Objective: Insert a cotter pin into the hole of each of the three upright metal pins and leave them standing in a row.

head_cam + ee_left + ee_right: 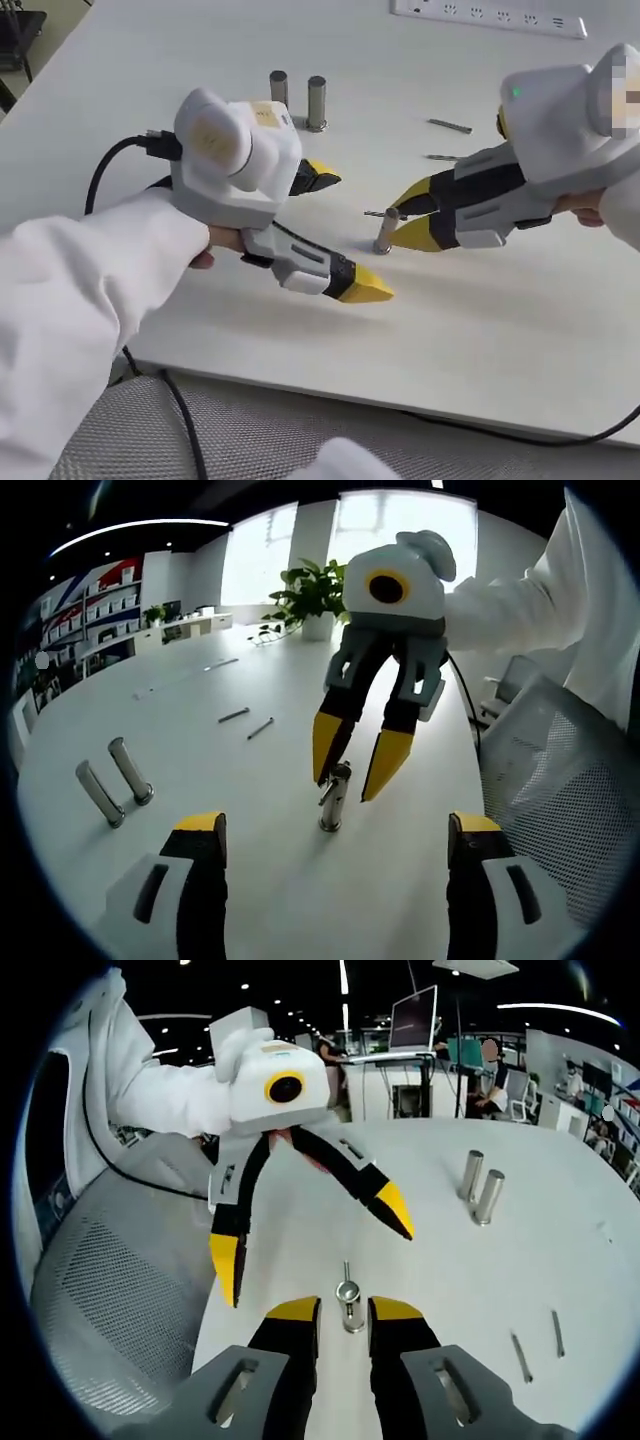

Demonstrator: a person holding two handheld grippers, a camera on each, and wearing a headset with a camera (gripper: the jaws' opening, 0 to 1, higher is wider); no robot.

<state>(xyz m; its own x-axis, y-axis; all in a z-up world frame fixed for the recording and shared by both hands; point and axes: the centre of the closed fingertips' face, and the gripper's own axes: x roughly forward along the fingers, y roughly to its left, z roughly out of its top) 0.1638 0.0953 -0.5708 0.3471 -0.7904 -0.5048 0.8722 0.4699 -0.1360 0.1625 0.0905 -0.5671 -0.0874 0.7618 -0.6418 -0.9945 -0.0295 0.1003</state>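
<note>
Near pin: the short upright grey metal pin (383,232) stands on the pale wooden tabletop (480,320). A thin wire cotter pin (374,213) pokes from its top toward 9 o'clock.
Right gripper (408,217): its jaws are partly open and straddle that pin, with no firm hold evident.
Left gripper (343,235): its jaws are spread wide and empty, at the pin's 8 o'clock.
Doing it well: the cotter probably needs a straight push along the hole while the pin is steadied against tipping.
View difference: the left gripper view, facing the right gripper, reveals a gap beside the pin that the head view leaves unclear.
Others: two taller metal pins (316,103) stand at 11 o'clock and spare cotter pins (450,126) lie at 1 o'clock.
</note>
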